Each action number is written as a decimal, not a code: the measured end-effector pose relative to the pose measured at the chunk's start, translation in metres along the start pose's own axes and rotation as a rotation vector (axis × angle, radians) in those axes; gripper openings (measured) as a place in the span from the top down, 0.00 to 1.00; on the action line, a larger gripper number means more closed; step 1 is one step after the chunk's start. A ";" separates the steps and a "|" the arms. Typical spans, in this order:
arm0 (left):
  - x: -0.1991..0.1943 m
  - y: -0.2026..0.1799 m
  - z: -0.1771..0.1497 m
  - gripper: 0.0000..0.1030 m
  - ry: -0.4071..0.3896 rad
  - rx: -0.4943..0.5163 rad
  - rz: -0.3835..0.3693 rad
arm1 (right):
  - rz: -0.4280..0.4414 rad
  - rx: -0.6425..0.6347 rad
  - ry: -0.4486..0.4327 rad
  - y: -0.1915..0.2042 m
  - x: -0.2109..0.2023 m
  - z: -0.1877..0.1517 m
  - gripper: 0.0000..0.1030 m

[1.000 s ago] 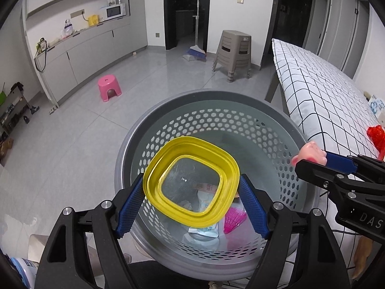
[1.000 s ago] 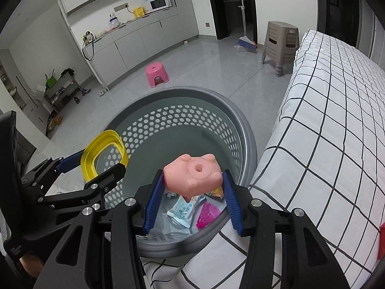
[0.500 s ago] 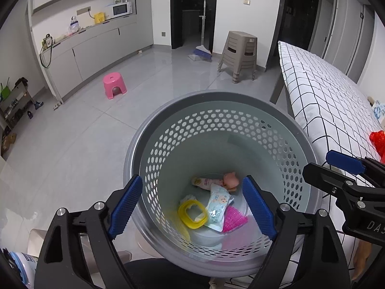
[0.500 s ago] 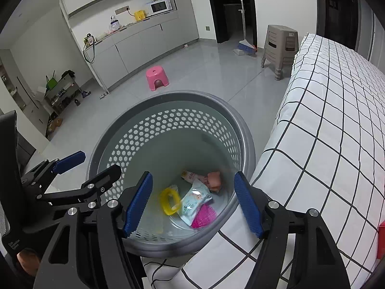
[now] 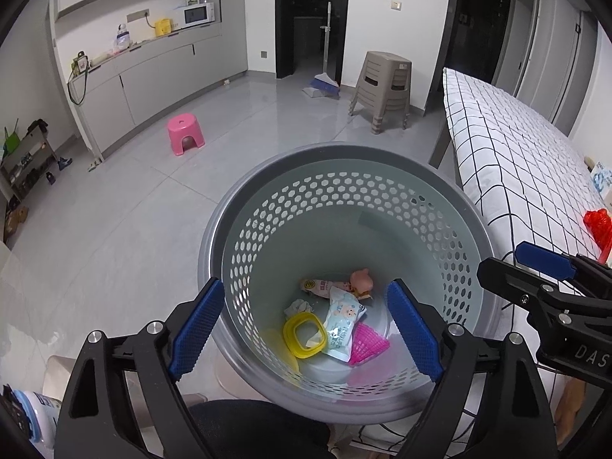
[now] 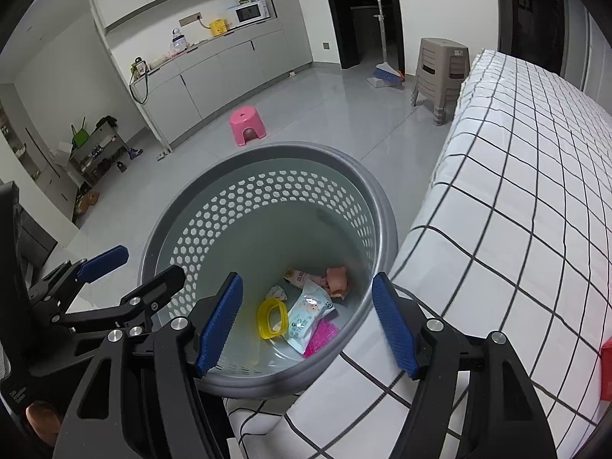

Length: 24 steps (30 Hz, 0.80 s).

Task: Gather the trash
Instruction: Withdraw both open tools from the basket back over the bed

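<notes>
Now both of your claws hang over the basket (image 5: 474,229) with nothing between the pads. Your left claw (image 5: 304,329) stands wide, its jaws just having spread a little further; your right claw (image 6: 306,321) is parted somewhat less, its jaws having opened within the last second and now steady. All the trash lies on the basket floor: the yellow lid (image 5: 304,334) rests beside a wipes pack (image 5: 342,323), a pink mesh piece (image 5: 369,346) touches the pack's far side, and the pink toy (image 5: 361,279) sits farther back against a small wrapper (image 5: 317,285), with a crumpled tissue (image 5: 298,306) near the lid. Your left view looks almost straight down the basket and catches your right claw reaching in from the right edge, plus a red item (image 5: 598,225) and a printed pack (image 5: 602,179) on the checked bed (image 5: 516,160). Your right view shows the basket pressed against the bed's edge, your left claw at its left rim, and a fingertip (image 6: 42,419) of yours at the lower left. Both views take in the pink stool (image 6: 248,124), the stacked brown stools (image 6: 443,72), the broom (image 6: 384,72) and the desk (image 6: 214,48) with the microwave (image 6: 250,13).
</notes>
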<state>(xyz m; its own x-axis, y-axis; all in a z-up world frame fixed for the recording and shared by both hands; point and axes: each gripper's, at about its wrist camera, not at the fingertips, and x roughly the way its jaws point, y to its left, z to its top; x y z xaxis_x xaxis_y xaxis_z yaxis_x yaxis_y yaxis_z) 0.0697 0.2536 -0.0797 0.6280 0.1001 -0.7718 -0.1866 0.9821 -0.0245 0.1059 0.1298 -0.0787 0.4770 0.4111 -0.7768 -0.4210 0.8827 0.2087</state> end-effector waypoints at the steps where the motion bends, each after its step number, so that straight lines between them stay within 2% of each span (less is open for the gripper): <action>1: -0.001 -0.001 0.000 0.17 -0.002 -0.002 0.002 | 0.000 0.005 -0.002 -0.001 -0.001 -0.001 0.35; 13: -0.031 -0.014 -0.006 0.16 -0.031 -0.001 0.008 | -0.034 0.033 -0.044 -0.013 -0.033 -0.023 0.35; 24: -0.055 -0.062 -0.012 0.14 -0.056 0.059 -0.062 | -0.093 0.085 -0.091 -0.049 -0.089 -0.057 0.33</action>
<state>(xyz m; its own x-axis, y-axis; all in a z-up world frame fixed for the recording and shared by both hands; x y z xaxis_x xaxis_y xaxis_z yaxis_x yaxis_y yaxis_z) 0.0376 0.1849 -0.0433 0.6783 0.0464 -0.7333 -0.1028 0.9942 -0.0321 0.0398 0.0368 -0.0538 0.5807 0.3426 -0.7386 -0.3069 0.9323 0.1912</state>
